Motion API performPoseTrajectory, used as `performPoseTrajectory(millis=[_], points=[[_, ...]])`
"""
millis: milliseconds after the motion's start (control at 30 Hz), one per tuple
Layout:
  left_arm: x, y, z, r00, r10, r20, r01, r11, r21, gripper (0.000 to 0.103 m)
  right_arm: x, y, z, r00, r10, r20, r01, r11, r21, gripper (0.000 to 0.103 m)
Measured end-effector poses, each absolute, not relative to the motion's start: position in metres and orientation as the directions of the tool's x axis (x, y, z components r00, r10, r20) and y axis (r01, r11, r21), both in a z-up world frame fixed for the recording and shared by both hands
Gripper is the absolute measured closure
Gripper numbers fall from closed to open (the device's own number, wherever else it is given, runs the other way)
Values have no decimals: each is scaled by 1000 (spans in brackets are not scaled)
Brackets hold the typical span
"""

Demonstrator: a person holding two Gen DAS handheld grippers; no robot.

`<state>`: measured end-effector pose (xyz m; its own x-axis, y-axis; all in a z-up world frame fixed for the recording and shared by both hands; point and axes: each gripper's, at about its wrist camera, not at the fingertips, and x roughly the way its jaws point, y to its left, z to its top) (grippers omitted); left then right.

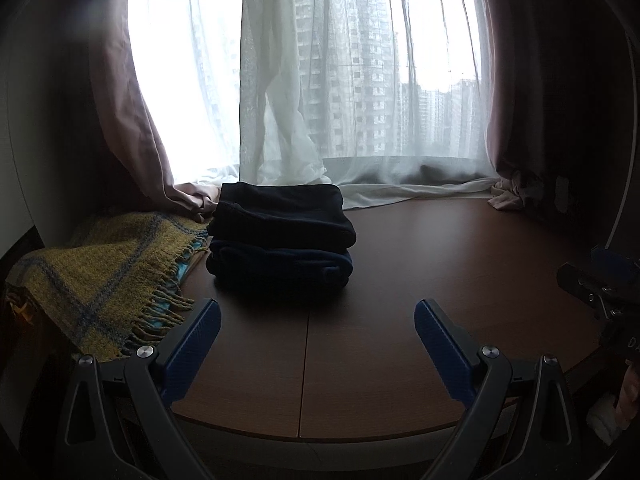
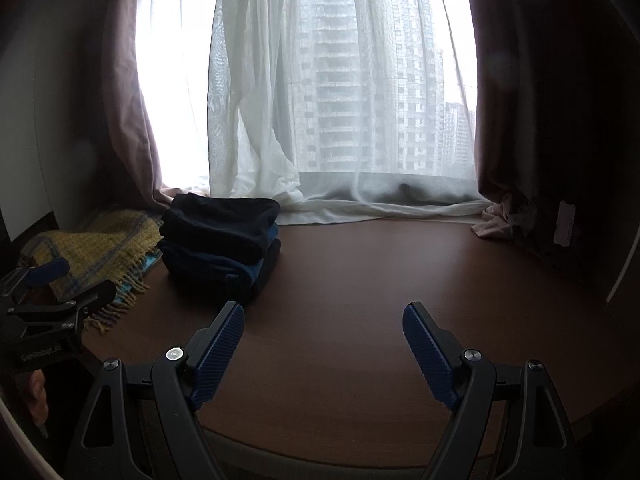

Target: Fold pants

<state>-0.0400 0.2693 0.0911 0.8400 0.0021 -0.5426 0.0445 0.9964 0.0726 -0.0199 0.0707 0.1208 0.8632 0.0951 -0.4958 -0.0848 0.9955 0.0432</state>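
A stack of folded dark pants [image 1: 280, 236] lies on the brown wooden table [image 1: 440, 264], black ones on top of navy ones. In the right wrist view the same pants stack [image 2: 220, 244] sits left of centre. My left gripper [image 1: 316, 312] is open over the near part of the table, short of the stack, nothing between its blue pads. My right gripper [image 2: 322, 316] is open too, to the right of the stack and holding nothing. The right gripper's body [image 1: 600, 292] shows at the right edge of the left wrist view. The left gripper's body [image 2: 44, 304] shows at the left edge of the right one.
A yellow plaid blanket with a fringe [image 1: 104, 276] lies left of the stack. White sheer curtains [image 1: 360, 80] and pink drapes [image 1: 132, 120] hang behind the table, their hems resting on its far edge. The table's rounded front edge [image 1: 312, 436] is just below the grippers.
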Motion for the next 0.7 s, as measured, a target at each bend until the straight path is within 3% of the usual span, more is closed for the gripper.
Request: performPoseTrajectory(millis=[700], points=[[-44,249,55,771,7,-636,49,996,70,4,-31,56,89,795,73,-602,-69,997,29,21]])
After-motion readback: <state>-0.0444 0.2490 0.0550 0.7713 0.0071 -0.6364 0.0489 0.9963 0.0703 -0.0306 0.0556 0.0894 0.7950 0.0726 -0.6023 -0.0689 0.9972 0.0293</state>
